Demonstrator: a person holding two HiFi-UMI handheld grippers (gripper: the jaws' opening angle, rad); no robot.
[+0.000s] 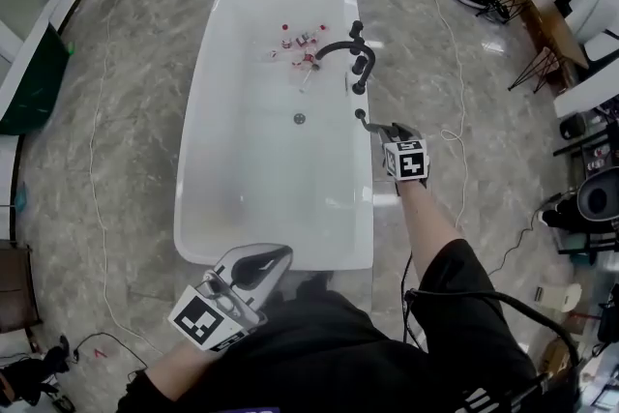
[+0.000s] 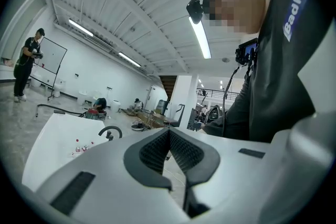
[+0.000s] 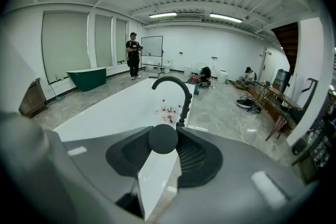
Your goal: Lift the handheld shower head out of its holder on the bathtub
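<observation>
Here the shower head [image 3: 163, 139] sits clamped between the right tongs [image 1: 375, 126].

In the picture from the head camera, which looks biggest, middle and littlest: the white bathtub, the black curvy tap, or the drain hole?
1. Bathtub, by far the biggest.
2. Black tap, in the middle.
3. Drain hole, the littlest.

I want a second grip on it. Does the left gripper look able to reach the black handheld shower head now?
Probably yes: the left gripper, shut, sits at the white bathtub's near end, and only open tub lies between it and the shower head in the right gripper.
</observation>
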